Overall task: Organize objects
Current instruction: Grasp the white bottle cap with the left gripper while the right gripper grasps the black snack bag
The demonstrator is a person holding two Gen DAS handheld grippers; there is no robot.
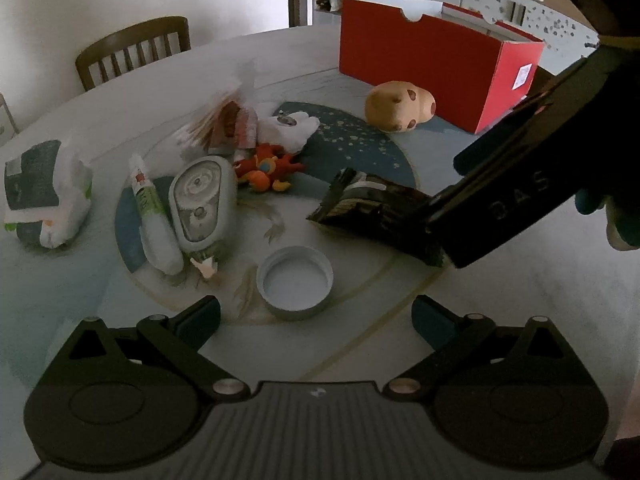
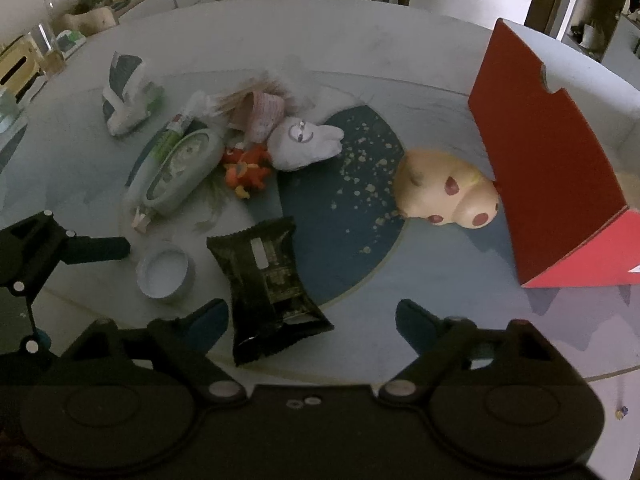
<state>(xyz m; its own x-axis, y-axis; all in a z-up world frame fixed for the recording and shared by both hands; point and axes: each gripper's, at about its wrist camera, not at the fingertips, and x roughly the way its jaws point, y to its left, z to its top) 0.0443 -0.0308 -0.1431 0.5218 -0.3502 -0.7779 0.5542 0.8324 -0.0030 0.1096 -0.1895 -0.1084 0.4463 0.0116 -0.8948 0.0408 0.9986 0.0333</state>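
A dark snack packet [image 2: 268, 284] lies flat on the round table between the fingers of my right gripper [image 2: 314, 320]. The jaws stand open; the left pad is close to the packet's edge and the right pad is well clear of it. In the left wrist view the right gripper's black body hangs over that packet [image 1: 372, 216]. A white lid [image 1: 295, 282] lies upside down just ahead of my open left gripper [image 1: 316, 312], with nothing between its fingers. The open red box [image 2: 548, 168] stands at the right.
A tan spotted plush [image 2: 444, 192] lies against the red box [image 1: 432, 76]. Left of centre lie a white plush [image 1: 288, 128], an orange toy [image 1: 268, 168], an oval case [image 1: 200, 200], a tube [image 1: 154, 220] and a tissue pack [image 1: 44, 192]. A chair [image 1: 132, 52] stands behind the table.
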